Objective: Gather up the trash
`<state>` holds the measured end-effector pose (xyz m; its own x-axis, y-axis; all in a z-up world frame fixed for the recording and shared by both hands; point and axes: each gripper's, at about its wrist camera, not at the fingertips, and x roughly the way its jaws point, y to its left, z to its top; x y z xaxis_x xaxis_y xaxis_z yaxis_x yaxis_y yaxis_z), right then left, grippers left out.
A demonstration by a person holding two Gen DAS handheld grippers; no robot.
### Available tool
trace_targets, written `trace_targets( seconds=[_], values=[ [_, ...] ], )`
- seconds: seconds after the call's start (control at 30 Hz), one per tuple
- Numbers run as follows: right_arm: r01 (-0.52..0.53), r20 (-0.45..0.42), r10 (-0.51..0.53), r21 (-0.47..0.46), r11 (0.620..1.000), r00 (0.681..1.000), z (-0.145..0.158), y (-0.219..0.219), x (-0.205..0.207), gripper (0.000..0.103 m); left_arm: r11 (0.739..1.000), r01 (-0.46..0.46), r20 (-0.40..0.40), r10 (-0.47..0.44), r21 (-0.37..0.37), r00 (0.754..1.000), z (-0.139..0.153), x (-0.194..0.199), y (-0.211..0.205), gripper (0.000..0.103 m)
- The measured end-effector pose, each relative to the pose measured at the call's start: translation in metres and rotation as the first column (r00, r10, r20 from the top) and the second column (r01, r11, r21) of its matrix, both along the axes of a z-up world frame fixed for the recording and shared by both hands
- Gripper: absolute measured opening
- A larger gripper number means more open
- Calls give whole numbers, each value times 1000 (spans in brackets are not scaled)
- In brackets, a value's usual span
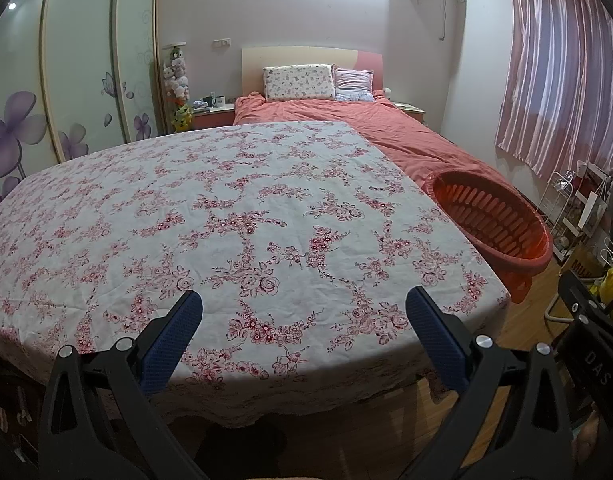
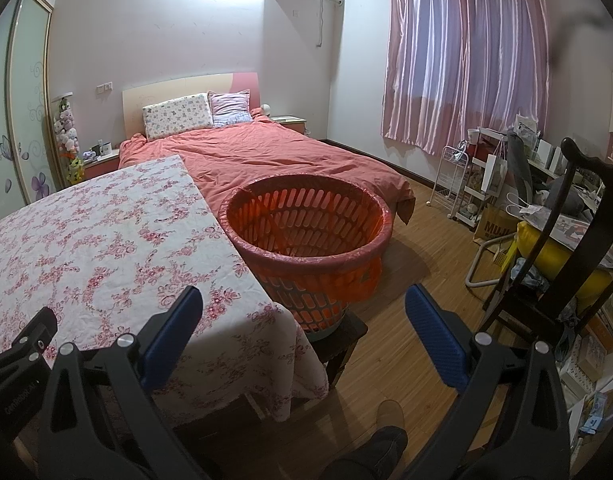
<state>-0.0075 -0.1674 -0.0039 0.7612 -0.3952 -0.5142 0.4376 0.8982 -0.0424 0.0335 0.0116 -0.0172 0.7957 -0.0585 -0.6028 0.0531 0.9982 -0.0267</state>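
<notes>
1. Ahead of the right gripper, an orange basket with a liner stood on a dark stool, touching the floral tablecloth.
2. Both grippers gaped wide, holding nothing; the left gripper hovered over the cloth's near edge.
3. Beyond lay a pink-covered bed.

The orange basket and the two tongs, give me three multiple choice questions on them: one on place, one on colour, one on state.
1. Where does the orange basket stand?
A. On the bed
B. On a dark stool beside the table
C. On the table

2. What colour are the tongs' pads?
A. Blue
B. Red
C. Green

3. How are the left tongs and right tongs?
A. Both shut
B. One holding trash
C. Both open, holding nothing

Answers: 1 B, the stool shows under it; 2 A, blue pads show; 3 C, wide gaps, nothing between.
</notes>
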Motion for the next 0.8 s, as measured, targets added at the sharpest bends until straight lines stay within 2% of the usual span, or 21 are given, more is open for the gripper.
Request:
trace_targets(
  seconds=[0.8],
  values=[
    [-2,-2,2,3,1000,1000,-1,2,0,99,1000,-1,1,1,12,1000,1,-1,1,101]
  ],
)
